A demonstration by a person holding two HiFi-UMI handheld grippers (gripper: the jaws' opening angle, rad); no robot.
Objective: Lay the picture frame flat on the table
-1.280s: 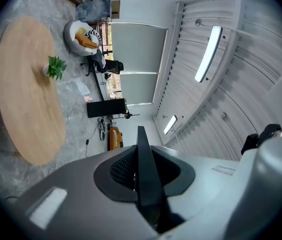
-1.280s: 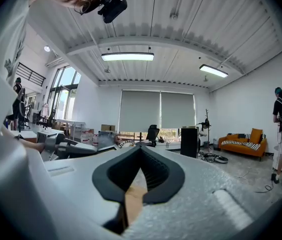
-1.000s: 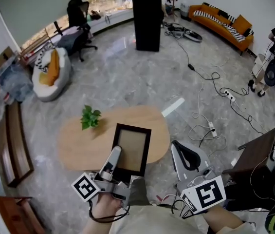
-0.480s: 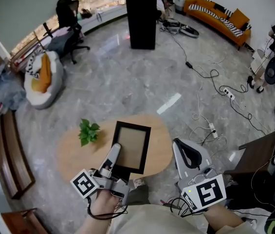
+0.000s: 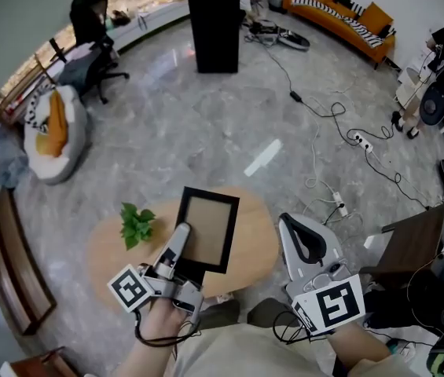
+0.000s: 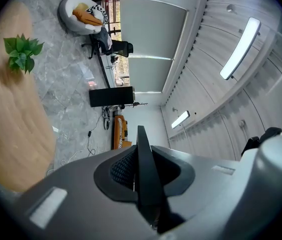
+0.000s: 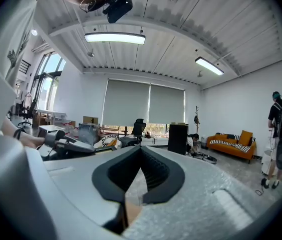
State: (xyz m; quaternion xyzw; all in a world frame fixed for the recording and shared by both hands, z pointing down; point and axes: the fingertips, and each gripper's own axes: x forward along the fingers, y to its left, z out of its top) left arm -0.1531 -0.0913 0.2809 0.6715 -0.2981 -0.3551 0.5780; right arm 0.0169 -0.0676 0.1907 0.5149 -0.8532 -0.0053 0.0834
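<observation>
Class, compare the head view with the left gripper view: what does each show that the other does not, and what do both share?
Only the head view shows the whole face of the picture frame, a black border round a tan panel, with the left gripper gripping it at its near edge. Only the left gripper view shows the frame edge-on, clamped between the jaws, and the ceiling lights overhead. Both show the wooden table, the small plant on it and the black cabinet across the room.

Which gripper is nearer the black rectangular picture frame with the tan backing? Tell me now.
Left. The left gripper is clamped on the near-left edge of the black picture frame. The right gripper is shut on nothing and stands apart, off the frame's right side.
</observation>
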